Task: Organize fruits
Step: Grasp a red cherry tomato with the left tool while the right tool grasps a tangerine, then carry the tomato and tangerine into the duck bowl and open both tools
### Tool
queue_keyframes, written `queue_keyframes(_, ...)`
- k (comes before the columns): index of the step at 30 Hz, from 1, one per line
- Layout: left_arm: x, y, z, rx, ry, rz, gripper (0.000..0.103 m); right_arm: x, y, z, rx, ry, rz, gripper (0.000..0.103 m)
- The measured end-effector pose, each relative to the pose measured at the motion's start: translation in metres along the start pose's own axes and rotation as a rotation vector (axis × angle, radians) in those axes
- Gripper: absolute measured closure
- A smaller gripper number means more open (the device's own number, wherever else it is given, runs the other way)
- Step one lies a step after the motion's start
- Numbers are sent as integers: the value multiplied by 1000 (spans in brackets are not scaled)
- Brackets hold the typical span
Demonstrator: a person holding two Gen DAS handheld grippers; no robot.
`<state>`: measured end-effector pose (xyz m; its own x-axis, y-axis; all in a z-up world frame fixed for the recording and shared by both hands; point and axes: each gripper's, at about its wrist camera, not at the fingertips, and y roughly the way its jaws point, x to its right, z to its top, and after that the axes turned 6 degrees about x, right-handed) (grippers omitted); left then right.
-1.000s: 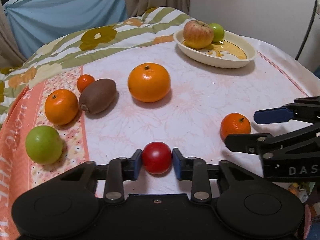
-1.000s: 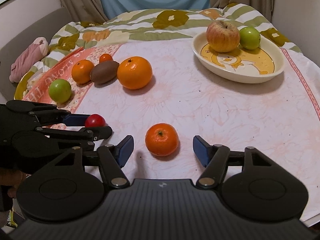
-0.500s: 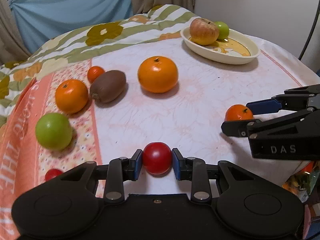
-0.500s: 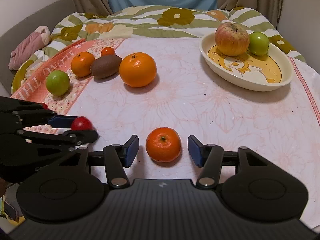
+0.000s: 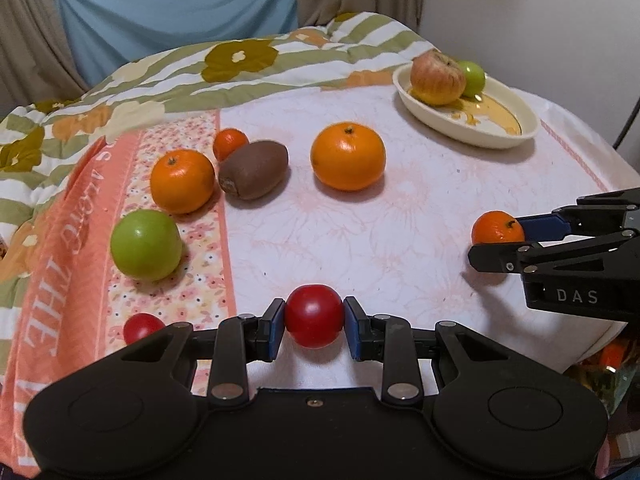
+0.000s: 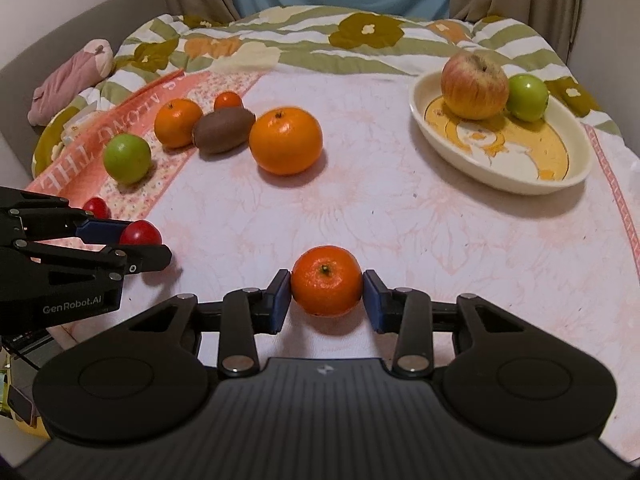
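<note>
My left gripper (image 5: 314, 326) is shut on a small red tomato (image 5: 314, 316) and holds it just above the cloth. My right gripper (image 6: 326, 300) has closed onto a small mandarin (image 6: 326, 286), both pads touching its sides. A cream oval dish (image 6: 576, 160) at the right back holds a red-yellow apple (image 6: 474, 84) and a small green apple (image 6: 528, 96). On the cloth lie a large orange (image 6: 286, 140), a kiwi (image 6: 222, 130), a medium orange (image 6: 178, 122), a tiny orange (image 6: 228, 100), a green apple (image 6: 127, 158) and a second red tomato (image 6: 97, 207).
The table is covered by a pink floral cloth (image 6: 400, 220) with a striped flowered quilt (image 6: 320, 40) at the back. The table edge runs close on the right and at the front. A pink bundle (image 6: 72, 80) lies on a sofa at the left.
The right gripper's fingers closed in from wide open until they touch the mandarin. The left gripper lifted and drew back with the tomato, revealing a second tomato at the left.
</note>
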<state>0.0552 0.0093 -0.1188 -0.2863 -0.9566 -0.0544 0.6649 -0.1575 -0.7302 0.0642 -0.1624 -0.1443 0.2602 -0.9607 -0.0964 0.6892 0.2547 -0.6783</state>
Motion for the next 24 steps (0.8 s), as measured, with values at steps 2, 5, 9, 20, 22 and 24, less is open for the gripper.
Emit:
queue_keyframes(2,2,-5,5,6,-8,5,69,4,-6,5,11,-3,2,49)
queue_keyframes(5,8,-14,15,15,-25,15,69,13,-16,14,19,19,13,49)
queue_keyframes(9,18,-23,30,25,-42,25,69,29,-29,26,28,49,30,49)
queue_keyframes(20,62,-36,84,91,-52,-3,69,84,-68,59,83,88,1,50)
queue_keyframes(22,72,-34,96,107,-45,-14,69,97,-73,64,94,91,-10,50)
queue_keyframes(24,81,-32,106,121,-36,-26,69,110,-78,69,106,95,-20,50)
